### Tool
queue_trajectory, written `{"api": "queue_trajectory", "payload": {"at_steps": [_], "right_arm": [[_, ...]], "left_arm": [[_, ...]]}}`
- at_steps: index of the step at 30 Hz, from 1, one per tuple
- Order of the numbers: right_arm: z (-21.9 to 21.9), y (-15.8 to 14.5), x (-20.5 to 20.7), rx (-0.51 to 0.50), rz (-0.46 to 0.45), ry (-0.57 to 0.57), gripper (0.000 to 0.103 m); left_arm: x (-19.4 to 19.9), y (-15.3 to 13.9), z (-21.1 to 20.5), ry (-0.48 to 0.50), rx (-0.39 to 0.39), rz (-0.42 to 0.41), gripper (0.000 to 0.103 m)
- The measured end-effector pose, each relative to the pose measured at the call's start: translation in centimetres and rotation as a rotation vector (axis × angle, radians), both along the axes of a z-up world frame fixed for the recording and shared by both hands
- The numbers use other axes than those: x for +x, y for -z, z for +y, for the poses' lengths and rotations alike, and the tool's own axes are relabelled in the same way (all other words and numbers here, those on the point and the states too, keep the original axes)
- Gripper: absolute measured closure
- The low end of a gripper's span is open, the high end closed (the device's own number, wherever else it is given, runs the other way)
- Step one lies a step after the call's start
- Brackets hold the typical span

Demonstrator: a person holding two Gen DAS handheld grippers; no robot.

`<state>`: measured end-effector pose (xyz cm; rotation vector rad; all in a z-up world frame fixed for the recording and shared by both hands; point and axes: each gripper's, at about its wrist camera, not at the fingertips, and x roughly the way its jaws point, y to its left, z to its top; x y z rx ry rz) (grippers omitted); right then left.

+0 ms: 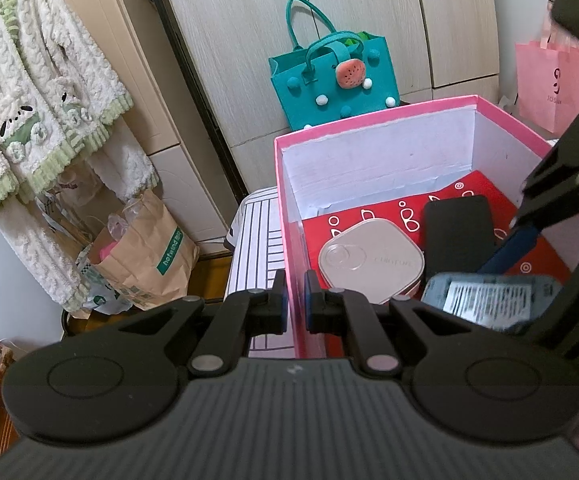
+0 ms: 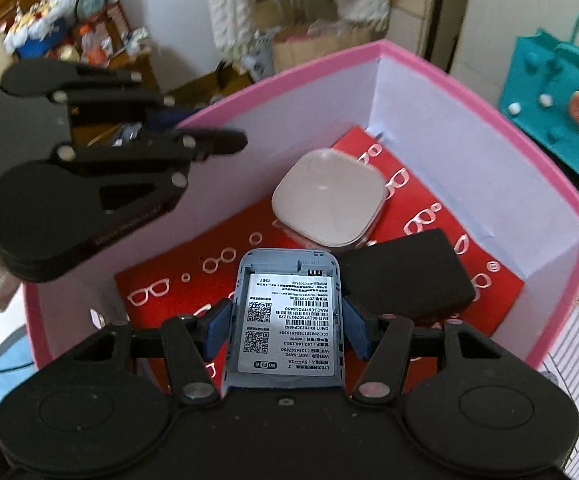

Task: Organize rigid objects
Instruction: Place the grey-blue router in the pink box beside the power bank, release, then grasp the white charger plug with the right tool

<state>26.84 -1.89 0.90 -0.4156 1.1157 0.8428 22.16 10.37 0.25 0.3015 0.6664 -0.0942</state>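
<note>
Grey-blue plastic, back cover off, label up — a small WiFi router (image 2: 287, 320) clamped between the blue pads (image 2: 217, 330) of the right hand-held gripper (image 2: 287, 328), pinched across its short width. Long axis running straight out along the fingers, free end pointing into the pink box (image 2: 489, 120) and hanging above the red sheet printed with spectacles (image 2: 177, 284) on the box floor. No contact with the floor visible; how high it hangs is hard to judge.

Ahead of the router's free end and slightly right: a beige rounded-square case (image 2: 327, 200), lying flat. Just to the right: a black rectangular case (image 2: 409, 276), also flat, its near corner close beside the router. Open floor mostly to the left front — likely the spot for setting down, judged from the gap alone.

Left hand-held gripper (image 1: 295, 296) poised at the box's near-left wall, jaws nearly together with only a narrow slit between the pads, gripping nothing. Seen from the right wrist view, held outside and above the left rim, well apart from the router.

Right side clearly the nearer and the one already loaded; tilted downward over the near rim, reaching into the box. Next step probably a lowering and release, keeping clear of the black case.
</note>
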Motion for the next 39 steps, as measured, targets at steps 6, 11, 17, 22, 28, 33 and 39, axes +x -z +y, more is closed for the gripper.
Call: {"api": "queue_trajectory", "payload": {"at_steps": [6,11,17,22,28,33,39], "right_arm": [[0.9,1.0,0.6,-0.072,0.02,-0.016,0.039],[0.9,1.0,1.0,-0.174,-0.087,0.029,0.039],[1.3,0.3,0.3,-0.231,-0.251,0.08,0.033],[-1.7,-2.8,-1.4,-0.069,-0.287,0.158,0.032],[-7.2,-6.5,-4.2,0.133,-0.241,0.291,0.033],[-12.2,-6.7,-6.6,0.19,-0.22,0.404,0.033],[-18.4,-2.8,-8.8,0.198,-0.189,0.539,0.036]], "left_arm": [[0.1,0.1,-0.2,0.0,0.008,-0.002,0.096],[0.0,0.1,-0.1,0.001,0.006,-0.01,0.096],[0.0,0.0,0.0,-0.001,0.0,-0.009,0.096],[0.0,0.0,0.0,-0.003,-0.001,-0.008,0.096],[0.0,0.0,0.0,-0.001,-0.002,-0.008,0.096],[0.0,0.0,-0.1,0.0,0.007,-0.009,0.096],[0.0,0.0,-0.2,0.0,0.007,-0.008,0.096]]}}
